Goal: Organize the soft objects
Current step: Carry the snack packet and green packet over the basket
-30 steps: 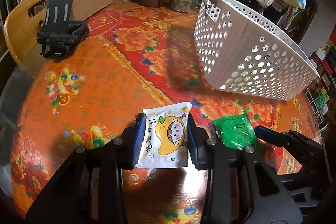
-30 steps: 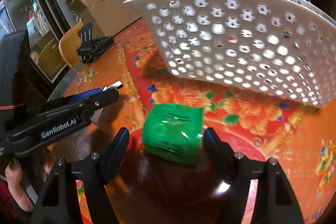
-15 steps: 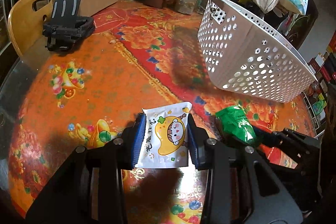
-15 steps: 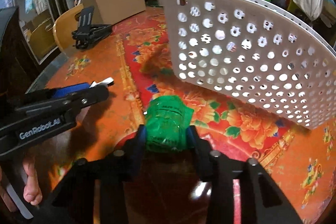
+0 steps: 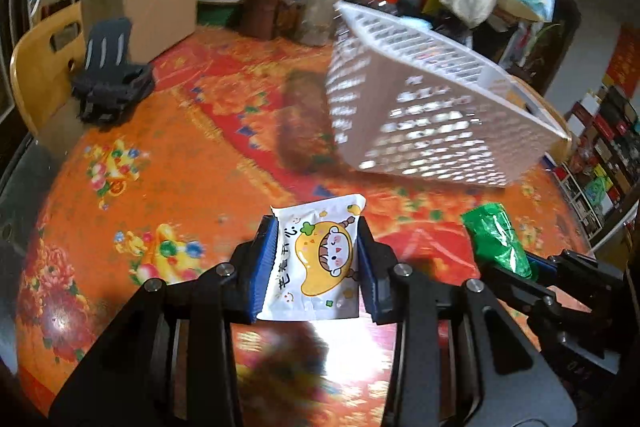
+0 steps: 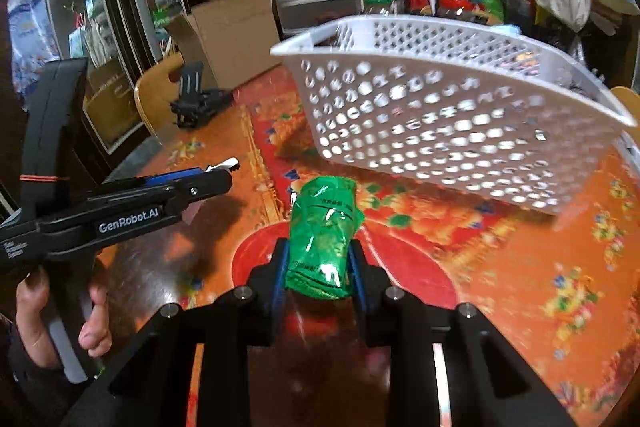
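**Both grippers loaded, basket ahead**

Left gripper (image 5: 316,263): fingers closed on white snack packet (image 5: 316,259), held above the orange floral surface (image 5: 160,155)
Right gripper (image 6: 320,267): fingers clamped tight on crumpled green packet (image 6: 324,235), also off the surface
White perforated basket (image 6: 440,115) sits beyond both, blurred; contents unreadable

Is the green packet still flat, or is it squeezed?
Squeezed. The right gripper is shut on the green packet, whose sides bulge and crinkle between the fingers; it is off the table.
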Tool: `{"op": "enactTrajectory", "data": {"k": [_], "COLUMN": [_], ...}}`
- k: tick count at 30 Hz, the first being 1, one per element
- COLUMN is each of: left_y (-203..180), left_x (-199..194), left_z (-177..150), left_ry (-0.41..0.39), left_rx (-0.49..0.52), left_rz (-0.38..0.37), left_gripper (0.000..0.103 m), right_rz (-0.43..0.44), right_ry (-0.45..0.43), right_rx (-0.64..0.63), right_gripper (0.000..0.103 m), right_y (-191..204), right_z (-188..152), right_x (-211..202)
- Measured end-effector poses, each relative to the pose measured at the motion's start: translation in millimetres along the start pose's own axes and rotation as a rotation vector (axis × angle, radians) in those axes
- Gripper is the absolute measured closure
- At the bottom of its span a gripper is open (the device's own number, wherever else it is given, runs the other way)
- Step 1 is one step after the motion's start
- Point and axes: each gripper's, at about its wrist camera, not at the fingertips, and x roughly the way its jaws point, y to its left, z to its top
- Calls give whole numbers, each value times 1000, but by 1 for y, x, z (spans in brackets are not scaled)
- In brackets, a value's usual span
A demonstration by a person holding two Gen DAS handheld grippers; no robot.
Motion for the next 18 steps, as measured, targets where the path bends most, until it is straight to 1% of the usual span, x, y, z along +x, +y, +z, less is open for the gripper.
{"op": "enactTrajectory", "data": {"k": [2, 5, 12, 18], "left_y": [-12, -33, -68, -96], "left_x": [-11, -27, -51, -61], "left_z": [0, 2, 5, 21], "left_ry": [-25, -64, -102, -128], "left_rx": [18, 54, 113, 155], "left_rz": [-12, -24, -42, -51], "left_gripper": [68, 68, 68, 68], "right_rz": [-7, -20, -31, -62], "right_ry": [-28, -57, -118, -165], "right_rx": [7, 21, 57, 55], "right_gripper": [76, 76, 76, 76], "right_y": [-9, -18, -48, -67], "right_z": [-3, -3, 1, 12], "right_x": [-21, -36, -73, -100]}}
